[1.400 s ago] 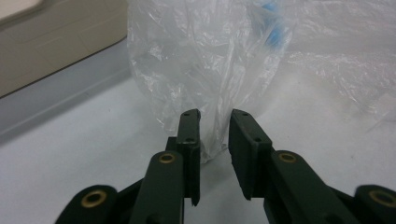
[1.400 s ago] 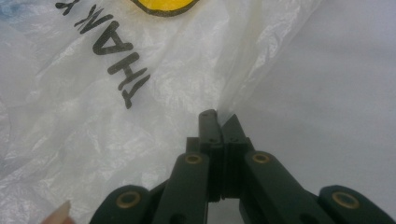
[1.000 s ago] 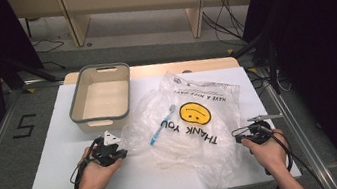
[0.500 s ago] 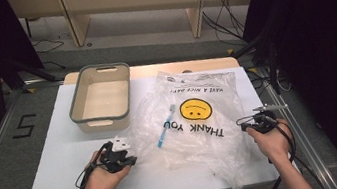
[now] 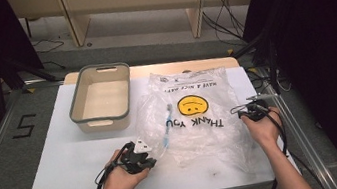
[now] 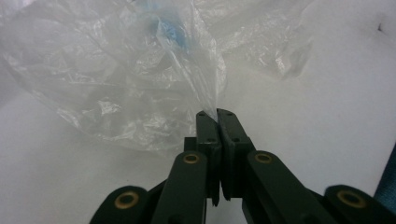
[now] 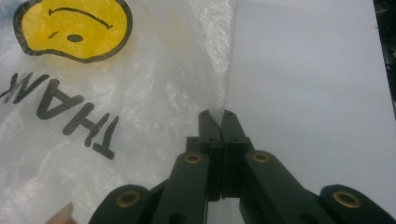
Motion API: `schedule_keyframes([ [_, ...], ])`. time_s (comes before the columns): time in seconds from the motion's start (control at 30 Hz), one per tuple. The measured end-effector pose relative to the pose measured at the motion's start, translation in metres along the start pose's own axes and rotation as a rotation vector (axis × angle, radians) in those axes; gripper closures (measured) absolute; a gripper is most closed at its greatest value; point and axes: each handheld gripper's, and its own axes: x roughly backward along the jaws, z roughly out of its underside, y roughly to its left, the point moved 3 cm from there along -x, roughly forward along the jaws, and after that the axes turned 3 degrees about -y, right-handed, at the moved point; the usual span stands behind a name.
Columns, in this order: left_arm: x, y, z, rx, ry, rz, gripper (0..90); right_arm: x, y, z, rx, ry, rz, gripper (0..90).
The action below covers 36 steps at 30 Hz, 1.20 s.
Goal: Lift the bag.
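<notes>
Plastic bag [image 5: 195,116] lies flat on the white tabletop [image 5: 66,165], right of centre. Long axis runs from the far edge toward the near edge; the print (yellow smiley, "THANK YOU") reads upside down from the near side, so the bag's top points at the person. The near end is crumpled and spread between the two grippers.

Toothbrush [image 5: 167,125], blue and white, sits inside the bag near its left side; long axis near to far, head toward the far edge. In the left gripper view it is just a blue smear [image 6: 169,31] behind folds of film; bristles cannot be made out.

Left hand-held gripper [image 5: 141,155]: jaws pinched closed on the bag's near-left edge; film pulled to a taut point at the tips [image 6: 215,113]. Right hand-held gripper [image 5: 255,110]: jaws likewise clamped on the bag's right edge, near the tabletop's right edge; film rises straight from the tips [image 7: 217,114].

The bag's near edge is hard to trace against the white surface. Small print on the far end is illegible.

Grey-rimmed beige tub [image 5: 76,108] stands at the far-left part of the tabletop, just beside the bag. Beyond the far edge: wooden furniture legs, cables on the floor, dark drapes both sides, a "5" marked on the floor at left
</notes>
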Motion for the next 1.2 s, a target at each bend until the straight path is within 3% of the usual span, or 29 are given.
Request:
schedule_keyframes([
  [0.13,0.004,0.004,0.004,0.017,-0.014,-0.008,76.6,0.005,0.0,-0.001,0.011,-0.025,0.013,77.9],
  [0.33,0.024,0.013,0.011,0.063,-0.061,-0.04,44.6,0.035,0.001,-0.003,0.035,-0.118,0.004,56.5],
  [0.4,0.033,0.018,0.012,0.092,-0.089,-0.059,38.3,0.047,0.003,-0.004,0.041,-0.152,-0.018,52.3],
  [0.53,0.045,0.025,0.015,0.107,-0.116,-0.072,31.9,0.066,0.014,0.0,0.067,-0.188,-0.079,46.4],
  [0.67,0.047,0.024,0.017,0.119,-0.123,-0.061,26.2,0.077,0.028,0.015,0.105,-0.155,-0.168,43.0],
  [0.83,0.039,0.018,0.022,0.093,-0.08,-0.05,23.4,0.082,0.041,0.038,0.135,-0.102,-0.253,41.3],
  [0.97,0.028,0.013,0.028,0.081,-0.028,-0.047,23.9,0.085,0.047,0.053,0.163,-0.056,-0.282,39.8],
  [1.2,0.014,0.013,0.032,0.081,0.011,-0.045,31.5,0.087,0.055,0.074,0.219,0.032,-0.306,38.4],
])
